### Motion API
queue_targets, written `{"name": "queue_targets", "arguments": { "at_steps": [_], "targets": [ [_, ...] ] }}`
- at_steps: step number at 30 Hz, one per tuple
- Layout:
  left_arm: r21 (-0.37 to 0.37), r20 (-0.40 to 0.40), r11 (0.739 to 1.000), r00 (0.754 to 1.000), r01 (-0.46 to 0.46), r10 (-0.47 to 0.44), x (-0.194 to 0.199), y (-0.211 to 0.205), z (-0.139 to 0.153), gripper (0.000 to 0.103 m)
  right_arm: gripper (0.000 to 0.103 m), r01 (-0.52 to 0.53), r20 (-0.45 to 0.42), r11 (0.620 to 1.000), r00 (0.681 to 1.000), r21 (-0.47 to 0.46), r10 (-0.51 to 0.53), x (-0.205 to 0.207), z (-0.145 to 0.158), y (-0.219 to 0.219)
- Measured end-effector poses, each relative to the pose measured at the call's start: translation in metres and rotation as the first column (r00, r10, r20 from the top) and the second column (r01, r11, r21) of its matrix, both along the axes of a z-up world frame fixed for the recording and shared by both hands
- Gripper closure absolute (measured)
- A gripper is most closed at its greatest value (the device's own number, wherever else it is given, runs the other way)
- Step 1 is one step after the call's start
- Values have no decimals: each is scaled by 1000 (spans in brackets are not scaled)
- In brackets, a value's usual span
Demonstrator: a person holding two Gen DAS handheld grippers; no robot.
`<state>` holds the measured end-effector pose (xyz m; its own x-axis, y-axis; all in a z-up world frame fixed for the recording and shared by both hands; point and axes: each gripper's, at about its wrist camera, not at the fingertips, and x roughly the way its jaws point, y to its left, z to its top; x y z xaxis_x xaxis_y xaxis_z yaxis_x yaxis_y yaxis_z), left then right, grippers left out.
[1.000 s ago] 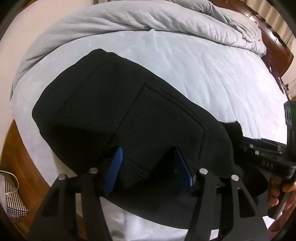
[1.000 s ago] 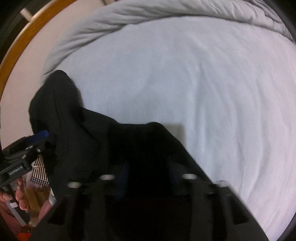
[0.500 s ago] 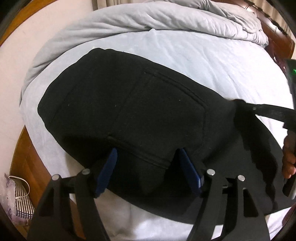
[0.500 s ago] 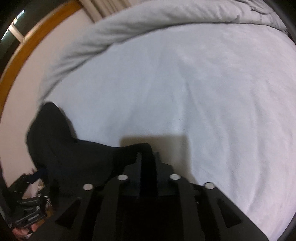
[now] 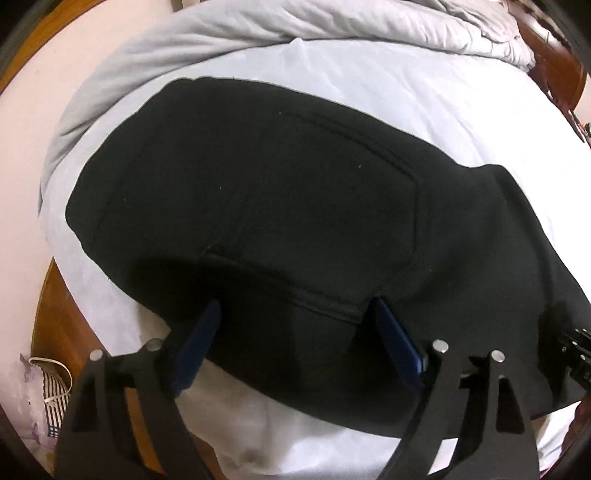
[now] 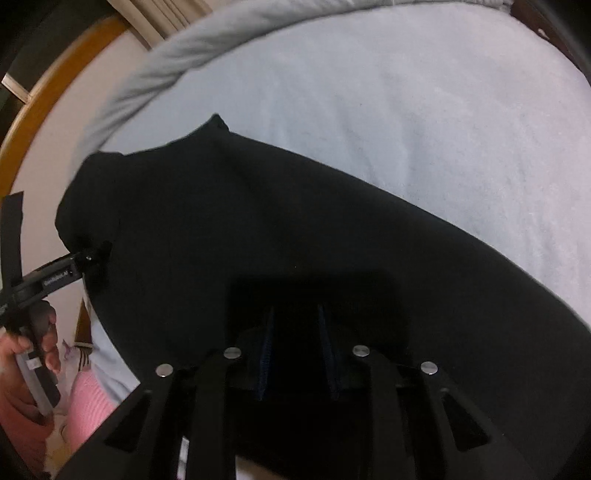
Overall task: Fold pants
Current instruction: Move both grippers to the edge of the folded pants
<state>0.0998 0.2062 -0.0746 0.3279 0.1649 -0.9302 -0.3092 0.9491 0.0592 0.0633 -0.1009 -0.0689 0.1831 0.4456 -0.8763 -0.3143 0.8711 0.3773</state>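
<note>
Both wrist views steeply down, close over pants (image 5: 280,206).

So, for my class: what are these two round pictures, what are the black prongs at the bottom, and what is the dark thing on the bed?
No robot here: a person holds a hand tool with two fingers in each hand, each carrying a wide-angle camera looking along its fingers. One picture is from the left gripper, whose blue-padded fingers are opening astride an edge of the black pants. The other is from the right gripper, fingers slightly apart over the pants; any grip is too dark to tell. The pants lie on a pale sheet, with a grey duvet behind.
</note>
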Motion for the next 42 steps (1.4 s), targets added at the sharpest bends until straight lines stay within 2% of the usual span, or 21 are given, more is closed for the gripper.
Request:
{"name": "queue_targets", "arguments": {
  "at_steps": [3,6,8,10,12,15,19,20,23,25,28,29,31,34,38,42],
  "targets": [
    [-6,-24,1000,1000,9,-10,-3,-1,10,20,77,7,-20,999,1000,31,-7,-3,15,-7],
    [-102,-13,995,1000,-2,0,-14,-5,23,20,77,-25,-5,995,1000,96,26,-24,35,-15],
    [-140,-3,990,1000,12,-12,-18,-15,26,20,77,-47,-14,997,999,61,48,-36,33,-12],
    [-123,-21,990,997,66,-69,-17,-34,19,19,78,-46,-50,999,998,25,47,-44,17,-8],
    [-54,-61,994,993,97,-101,-16,-47,7,19,78,-13,-70,999,997,53,16,-47,7,-11],
    [20,-55,994,993,105,-104,-20,-59,6,18,78,9,-88,994,996,105,0,-43,9,-19],
    [-44,-15,991,991,130,-130,-22,-79,23,18,74,55,-68,989,997,135,-47,-52,29,-48],
    [-55,-5,988,990,144,-144,-22,-88,25,18,71,83,-61,989,995,118,-77,-57,34,-63],
    [-105,12,969,974,226,-226,-17,-129,27,18,70,192,-86,977,979,90,-185,-68,38,-115],
    [-135,6,952,961,274,-276,-13,-161,21,18,69,284,-128,955,954,81,-272,-76,38,-159],
    [-186,1,924,940,334,-340,-11,-207,11,18,65,426,-190,903,893,61,-409,-92,32,-226],
    [-195,1,914,932,355,-362,-11,-223,8,18,61,467,-207,882,870,57,-448,-97,30,-244],
    [-195,5,904,922,380,-386,-12,-246,4,18,59,572,-259,816,803,83,-536,-112,23,-290],
    [-179,-13,903,916,392,-400,-12,-267,-6,17,55,656,-300,749,735,88,-609,-125,14,-333],
    [-111,-24,911,915,397,-402,-11,-282,-11,15,54,699,-300,712,694,62,-655,-137,1,-345],
    [-134,-24,906,913,401,-407,-13,-297,-7,15,54,727,-311,681,671,93,-673,-135,-14,-358]
  ]
}}
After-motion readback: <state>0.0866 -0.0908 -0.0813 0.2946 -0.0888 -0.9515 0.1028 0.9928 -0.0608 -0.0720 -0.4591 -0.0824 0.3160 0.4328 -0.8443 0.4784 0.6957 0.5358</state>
